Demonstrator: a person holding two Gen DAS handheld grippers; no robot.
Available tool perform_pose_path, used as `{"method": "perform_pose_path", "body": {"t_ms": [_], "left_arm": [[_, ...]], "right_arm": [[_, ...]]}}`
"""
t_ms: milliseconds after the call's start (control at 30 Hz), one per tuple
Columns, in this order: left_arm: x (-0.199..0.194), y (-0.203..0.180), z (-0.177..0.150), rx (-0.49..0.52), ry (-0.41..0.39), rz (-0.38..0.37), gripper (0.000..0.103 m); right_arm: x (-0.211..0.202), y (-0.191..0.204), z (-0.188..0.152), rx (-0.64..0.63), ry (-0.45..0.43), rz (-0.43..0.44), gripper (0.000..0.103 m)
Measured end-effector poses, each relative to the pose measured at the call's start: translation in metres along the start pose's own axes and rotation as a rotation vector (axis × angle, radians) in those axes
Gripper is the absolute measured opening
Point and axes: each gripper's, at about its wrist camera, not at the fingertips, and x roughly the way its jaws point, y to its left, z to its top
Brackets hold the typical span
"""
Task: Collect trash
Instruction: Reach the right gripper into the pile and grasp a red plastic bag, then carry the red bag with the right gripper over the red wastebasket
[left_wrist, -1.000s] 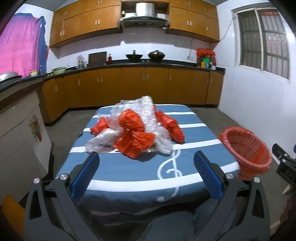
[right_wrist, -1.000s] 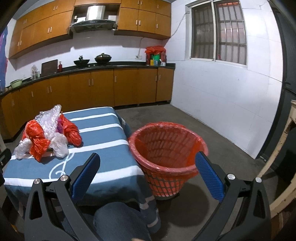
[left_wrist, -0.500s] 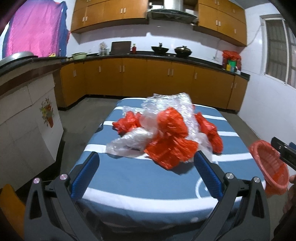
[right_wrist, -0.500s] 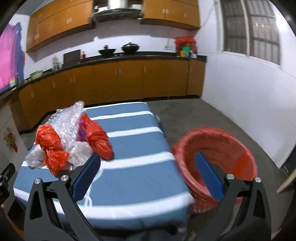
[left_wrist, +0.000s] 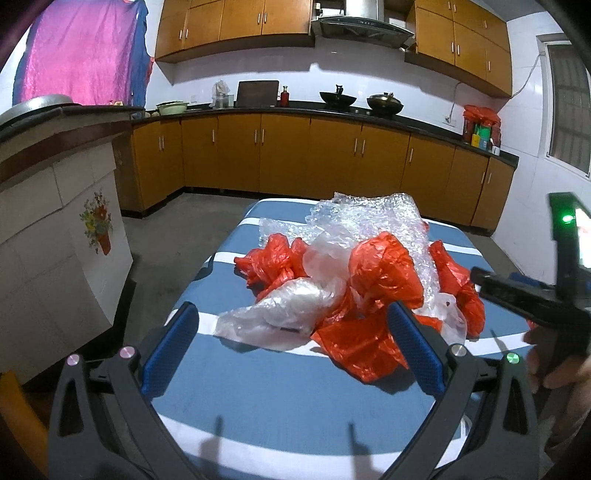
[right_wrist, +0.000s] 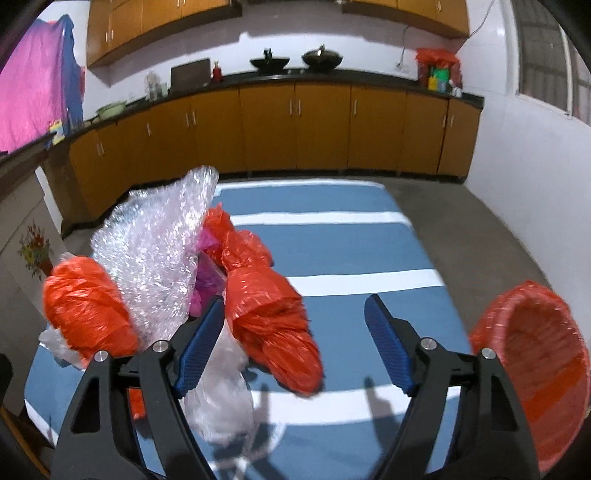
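Observation:
A heap of trash lies on the blue striped table (left_wrist: 280, 391): red plastic bags (left_wrist: 384, 273), clear bags (left_wrist: 288, 310) and bubble wrap (left_wrist: 369, 214). My left gripper (left_wrist: 291, 343) is open, just in front of the heap's near edge, holding nothing. My right gripper (right_wrist: 295, 343) is open, straddling a red bag (right_wrist: 273, 317) at the heap's right side, with bubble wrap (right_wrist: 159, 247) to its left. A red mesh basket (right_wrist: 535, 373) stands off the table's right edge.
Wooden kitchen cabinets (left_wrist: 295, 155) run along the back wall. A tiled counter (left_wrist: 55, 229) stands to the left of the table. The right gripper's body (left_wrist: 535, 295) shows at the right of the left wrist view.
Both grippers have moved forward to the heap. The right gripper swung left from the basket to the red bag. Both stay open.

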Motion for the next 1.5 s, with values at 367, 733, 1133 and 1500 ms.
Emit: {"method": "perform_pose_path", "body": {"t_ms": [367,733,1133,1500], "left_arm": [[0.019,-0.018,0.01,0.007,-0.004,-0.053,0.099],[0.044,-0.045,0.025,0.019,0.013,-0.107,0.096],[0.071,-0.062,0.025,0.038,0.107,-0.144,0.048],[0.055,-0.069,0.028,0.069,0.066,-0.24,0.015]], "right_arm": [[0.043,0.003,-0.003,-0.029,0.091,0.0,0.068],[0.031,-0.023,-0.017,0.007,0.088,0.009,0.046],[0.007,-0.035,-0.02,0.023,0.072,-0.01,0.046],[-0.009,-0.042,-0.018,0.038,0.05,-0.011,0.046]]}}
